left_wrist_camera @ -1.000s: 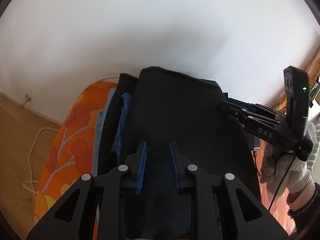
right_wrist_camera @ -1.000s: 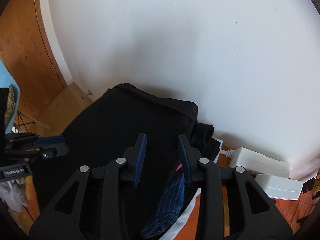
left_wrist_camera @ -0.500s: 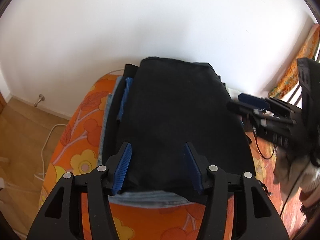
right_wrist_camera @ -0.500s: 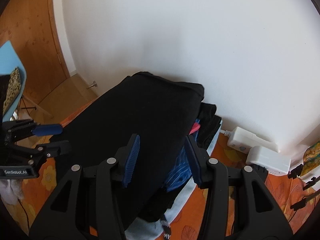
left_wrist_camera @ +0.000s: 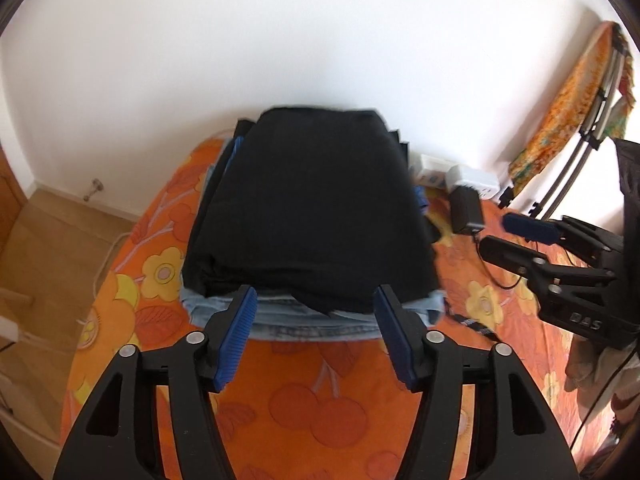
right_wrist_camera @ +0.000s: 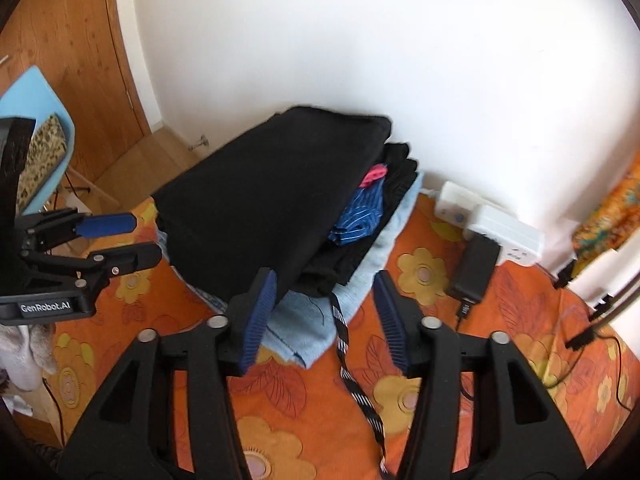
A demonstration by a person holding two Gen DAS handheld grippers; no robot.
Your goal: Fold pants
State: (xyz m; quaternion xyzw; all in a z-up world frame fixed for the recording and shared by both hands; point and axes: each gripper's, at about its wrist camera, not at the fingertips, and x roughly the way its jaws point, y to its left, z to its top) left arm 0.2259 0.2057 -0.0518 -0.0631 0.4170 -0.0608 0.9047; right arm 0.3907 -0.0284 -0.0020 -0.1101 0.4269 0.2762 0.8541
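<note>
Black pants atop pale-blue jeans; orange floral cover.

The right gripper, black with blue ribbed pads, is at the near edge and its jaws are opening; nothing is between them. Beyond it a pair of folded black pants lies on top of a stack of clothes. Under the pants there are a blue striped garment, a small pink piece and a light blue denim piece. The stack rests on an orange flowered cover. A black-and-white striped cord runs from the stack toward the near side. At the left is the left gripper, jaws apart and empty. At the right, near the white wall, lie a white power strip and a black adapter.
</note>
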